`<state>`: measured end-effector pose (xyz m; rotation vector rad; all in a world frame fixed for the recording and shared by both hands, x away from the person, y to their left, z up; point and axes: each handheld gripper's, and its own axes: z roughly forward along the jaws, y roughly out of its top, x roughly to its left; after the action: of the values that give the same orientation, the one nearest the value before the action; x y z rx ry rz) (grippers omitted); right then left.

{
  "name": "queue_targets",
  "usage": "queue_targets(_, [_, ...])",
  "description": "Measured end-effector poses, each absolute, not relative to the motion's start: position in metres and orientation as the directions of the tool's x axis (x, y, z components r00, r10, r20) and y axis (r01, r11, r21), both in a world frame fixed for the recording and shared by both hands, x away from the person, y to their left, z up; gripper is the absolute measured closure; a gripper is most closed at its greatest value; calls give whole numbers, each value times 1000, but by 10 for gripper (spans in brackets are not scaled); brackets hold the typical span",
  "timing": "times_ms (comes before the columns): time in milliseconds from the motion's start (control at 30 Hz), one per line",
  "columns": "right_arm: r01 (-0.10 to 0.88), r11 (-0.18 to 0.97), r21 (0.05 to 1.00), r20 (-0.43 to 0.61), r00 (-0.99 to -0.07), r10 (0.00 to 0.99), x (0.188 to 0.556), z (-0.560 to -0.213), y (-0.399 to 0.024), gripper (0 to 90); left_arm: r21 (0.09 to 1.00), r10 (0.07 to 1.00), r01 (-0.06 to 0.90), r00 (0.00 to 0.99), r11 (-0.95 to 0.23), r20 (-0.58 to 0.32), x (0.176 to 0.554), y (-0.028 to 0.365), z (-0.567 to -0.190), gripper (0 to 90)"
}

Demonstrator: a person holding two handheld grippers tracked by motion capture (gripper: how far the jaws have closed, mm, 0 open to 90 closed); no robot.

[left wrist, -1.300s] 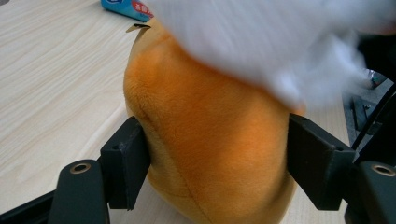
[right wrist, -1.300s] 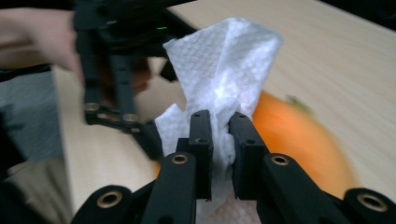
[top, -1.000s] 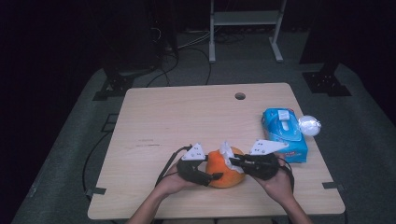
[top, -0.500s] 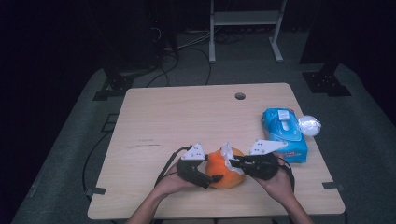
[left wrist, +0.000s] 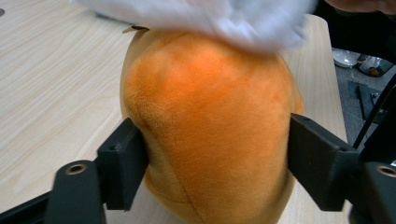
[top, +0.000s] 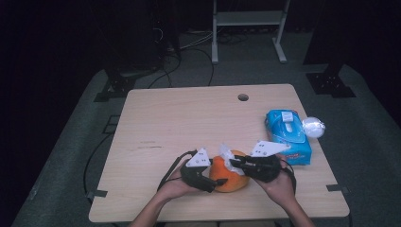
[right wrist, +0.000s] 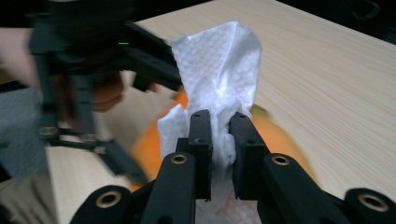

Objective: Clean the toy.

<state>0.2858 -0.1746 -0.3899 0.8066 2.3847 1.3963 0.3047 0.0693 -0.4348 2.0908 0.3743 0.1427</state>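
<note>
Near the table's front edge: work sits between both hands.
Table [top: 189,118]: wooden; blue tissue pack [top: 288,137] at the right side, well apart from the toy.
Toy [top: 227,172]: orange plush, resting on the table.
Left gripper [top: 210,182]: jaws have just been closing, pads on both flanks of the toy [left wrist: 210,121] — steadying it.
Right gripper [top: 236,163]: pinched narrow on a white tissue [right wrist: 219,84], held at the toy's top.
Progress: toy braced, tissue in contact; wiping looks underway, most of the surface probably left.
Views: the left gripper view shows the pads' contact; the high view shows the pack.
</note>
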Motion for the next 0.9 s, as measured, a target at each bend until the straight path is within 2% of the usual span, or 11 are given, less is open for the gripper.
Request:
queue_targets(100, [348, 388, 853, 72, -816, 573, 287, -395, -177, 795, 854, 323, 231, 943, -466, -79, 307, 68, -431, 137])
queue_targets(167, [347, 396, 850, 81, -829, 553, 284, -396, -173, 795, 864, 322, 252, 940, -436, -112, 308, 69, -429, 132])
queue_targets(267, [335, 397, 855, 91, -849, 520, 280, -394, -164, 794, 866, 319, 220, 945, -448, -75, 305, 71, -429, 224])
queue_targets(400, [301, 417, 857, 50, -855, 516, 277, -389, -159, 793, 866, 307, 178, 951, -467, -30, 304, 73, -429, 304])
queue_targets(600, [357, 382, 853, 67, -800, 596, 288, -394, -184, 795, 867, 296, 157, 955, -473, -12, 303, 74, -430, 299])
queue_targets(700, [352, 384, 853, 67, -805, 589, 285, -392, -181, 796, 865, 281, 131, 960, -484, 12, 302, 71, -430, 283])
queue_targets(767, [336, 377, 863, 87, -834, 545, 281, -389, -172, 795, 866, 271, 118, 962, -486, 21, 300, 69, -430, 284])
queue_targets(900, [306, 410, 859, 52, -849, 526, 278, -389, -162, 795, 864, 266, 112, 964, -491, 27, 299, 72, -431, 289])
